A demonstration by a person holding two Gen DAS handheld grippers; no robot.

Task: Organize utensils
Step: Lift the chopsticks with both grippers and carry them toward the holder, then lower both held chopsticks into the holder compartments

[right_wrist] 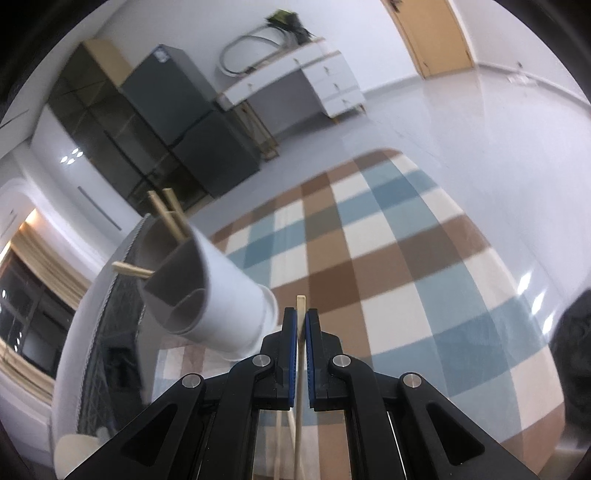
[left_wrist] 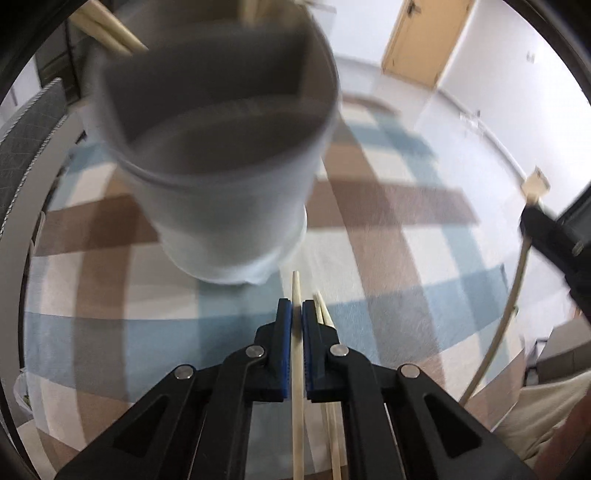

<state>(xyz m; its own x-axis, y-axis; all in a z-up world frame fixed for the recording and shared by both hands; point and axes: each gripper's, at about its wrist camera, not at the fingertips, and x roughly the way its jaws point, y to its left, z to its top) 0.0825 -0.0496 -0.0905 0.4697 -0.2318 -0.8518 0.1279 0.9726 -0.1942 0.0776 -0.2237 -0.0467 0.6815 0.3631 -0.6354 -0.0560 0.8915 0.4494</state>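
Gripping one pale wooden chopstick (left_wrist: 296, 354) between its blue pads, my left gripper (left_wrist: 296, 314) is nearly closed; two more chopsticks (left_wrist: 325, 314) lie just beside it on the cloth. My right gripper (right_wrist: 301, 321) is pinched the same way on another chopstick (right_wrist: 300, 310). The white utensil holder (left_wrist: 221, 155) stands near, just beyond the left fingertips, divided inside, with chopsticks (right_wrist: 170, 218) leaning out of it. Beneath lies a checked tablecloth (left_wrist: 406, 221) in brown, blue and cream, softly fibrous. Beyond: a glossy pale floor (right_wrist: 461, 122), a wooden door (right_wrist: 436, 33), a dark fridge (right_wrist: 177, 103).
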